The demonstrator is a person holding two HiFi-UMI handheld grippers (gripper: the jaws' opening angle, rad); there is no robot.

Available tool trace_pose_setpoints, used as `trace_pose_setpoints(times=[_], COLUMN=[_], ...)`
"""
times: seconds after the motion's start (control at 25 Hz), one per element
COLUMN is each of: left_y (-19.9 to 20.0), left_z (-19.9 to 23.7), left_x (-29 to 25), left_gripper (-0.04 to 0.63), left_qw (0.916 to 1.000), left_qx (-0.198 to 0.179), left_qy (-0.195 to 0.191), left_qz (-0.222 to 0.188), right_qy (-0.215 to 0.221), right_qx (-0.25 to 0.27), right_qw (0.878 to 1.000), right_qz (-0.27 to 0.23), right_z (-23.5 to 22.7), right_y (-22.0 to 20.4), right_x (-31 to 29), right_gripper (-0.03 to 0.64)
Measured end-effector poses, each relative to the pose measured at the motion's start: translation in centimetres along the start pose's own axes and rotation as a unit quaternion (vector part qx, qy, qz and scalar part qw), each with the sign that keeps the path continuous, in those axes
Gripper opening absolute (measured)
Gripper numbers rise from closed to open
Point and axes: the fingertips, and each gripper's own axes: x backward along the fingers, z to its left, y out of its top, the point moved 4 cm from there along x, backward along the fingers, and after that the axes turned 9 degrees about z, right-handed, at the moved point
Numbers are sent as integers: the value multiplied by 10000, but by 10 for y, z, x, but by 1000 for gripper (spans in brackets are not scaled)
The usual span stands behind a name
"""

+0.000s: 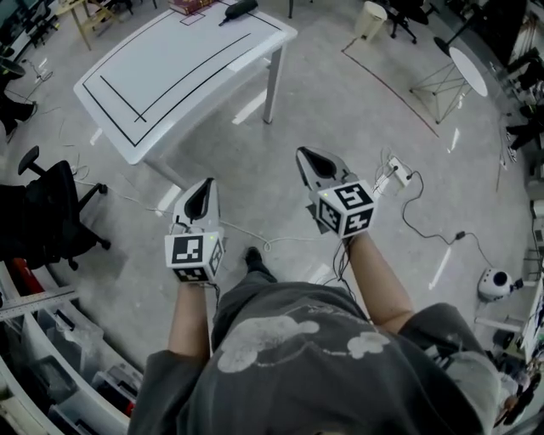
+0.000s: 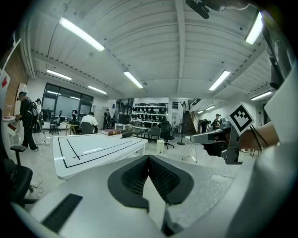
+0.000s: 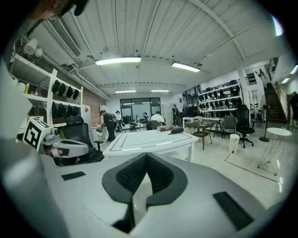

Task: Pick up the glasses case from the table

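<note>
While the glasses case [image 1: 239, 9] sits way off at the table's [image 1: 183, 76] far end, left gripper [image 1: 206, 187] and right gripper [image 1: 304, 156] are both clenched empty, so basically nothing's done yet.

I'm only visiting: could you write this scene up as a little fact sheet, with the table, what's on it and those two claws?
left gripper: jaws together, empty
right gripper: jaws together, empty
table: white rectangular table with black lines, some way ahead of both grippers
target: dark oblong glasses case, lying at the table's far end, untouched
near it: reddish-brown book
</note>
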Motion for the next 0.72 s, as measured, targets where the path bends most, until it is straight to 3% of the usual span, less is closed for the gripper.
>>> trace_pose_setpoints(times=[0.24, 0.72], left_y=[12, 36], left_z=[46, 76], left_x=[-21, -58], left_gripper=[2, 2], left_qw=[9998, 9996], left_qx=[141, 160], left_qy=[-152, -143], left_qz=[27, -175], right_qy=[-162, -315], right_qx=[-35, 55], right_qw=[9999, 9993], right_qz=[13, -168], right_z=[2, -36], right_y=[22, 58], right_x=[-35, -76], right_gripper=[0, 0])
